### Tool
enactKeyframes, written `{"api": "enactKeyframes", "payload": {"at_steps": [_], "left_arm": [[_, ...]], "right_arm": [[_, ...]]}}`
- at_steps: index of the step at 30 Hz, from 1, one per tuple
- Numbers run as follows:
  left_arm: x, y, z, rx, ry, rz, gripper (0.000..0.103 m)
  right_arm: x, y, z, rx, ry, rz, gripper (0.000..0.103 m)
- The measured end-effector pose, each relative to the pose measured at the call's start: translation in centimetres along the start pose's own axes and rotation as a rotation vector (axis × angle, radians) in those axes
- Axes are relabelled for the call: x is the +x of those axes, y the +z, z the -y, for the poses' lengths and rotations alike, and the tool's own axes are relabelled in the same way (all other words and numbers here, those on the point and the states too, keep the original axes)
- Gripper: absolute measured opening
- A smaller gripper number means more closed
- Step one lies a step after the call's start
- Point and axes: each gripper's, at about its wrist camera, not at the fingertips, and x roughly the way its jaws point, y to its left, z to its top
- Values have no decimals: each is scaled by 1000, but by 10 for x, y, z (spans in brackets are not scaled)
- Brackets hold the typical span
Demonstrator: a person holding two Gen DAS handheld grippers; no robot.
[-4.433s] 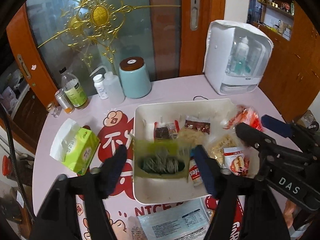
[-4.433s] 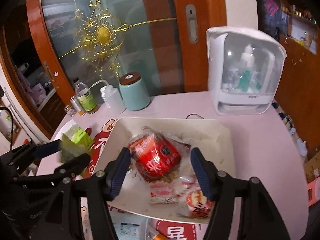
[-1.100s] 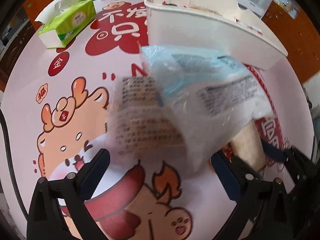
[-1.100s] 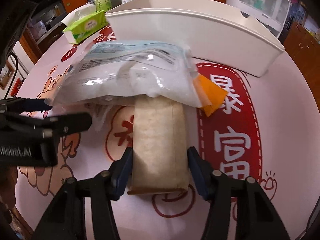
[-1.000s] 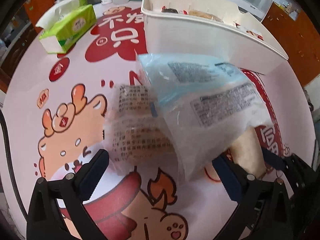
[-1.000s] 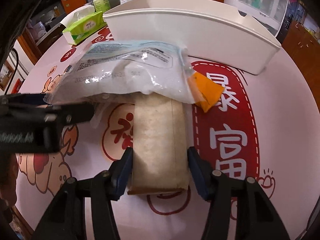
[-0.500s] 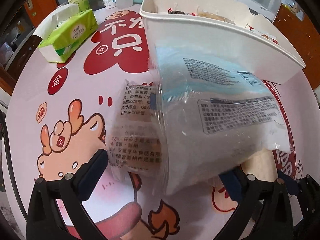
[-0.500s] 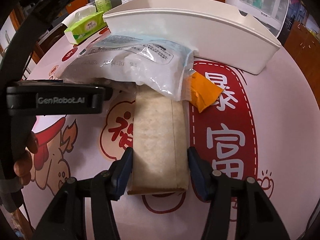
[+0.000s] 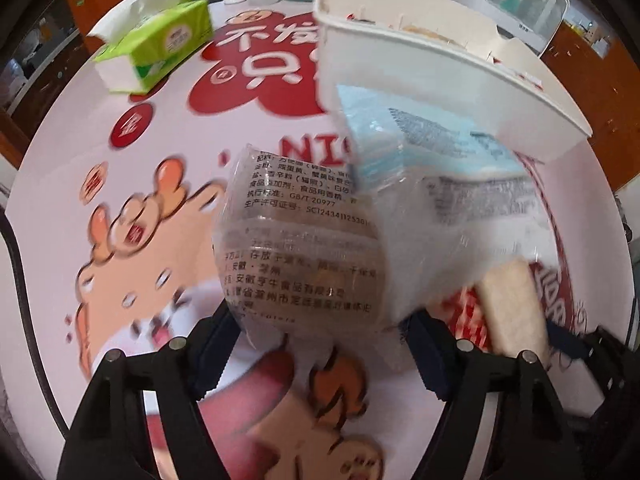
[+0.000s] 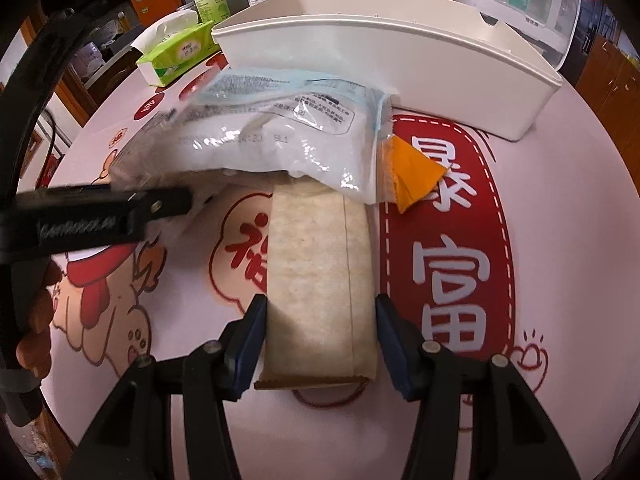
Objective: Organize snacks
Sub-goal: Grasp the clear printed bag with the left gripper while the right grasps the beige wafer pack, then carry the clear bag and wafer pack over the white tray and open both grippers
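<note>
Right wrist: beige snack packet (image 10: 320, 292) clamped between right gripper (image 10: 320, 344) jaws, its far end under white bag (image 10: 280, 140).

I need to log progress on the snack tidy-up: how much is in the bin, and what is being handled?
Done: some packets show over the white bin rim. In hand: the right gripper clamps the beige packet; the left gripper, jaws just closing, straddles the clear printed packet. Left: those two, the large white bag and the orange packet lie on the table.
</note>
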Motion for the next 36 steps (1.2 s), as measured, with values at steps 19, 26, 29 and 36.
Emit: {"api": "enactKeyframes", "payload": {"at_steps": [19,26,29,36], "left_arm": [[-151,-39,-21,-28,-65,157,77],[-186,9,15,49,-122,280,77],[-198,30,29,76,-131,330,77],[-215,70,51,83,-126,414,77]], "right_arm": [[-119,-8,-4,-2,80,167,54],[-158,28,1,8,97,310,54],[-170,46,8,12,93,360,54],[-183,87,26,28,76,445,54]]}}
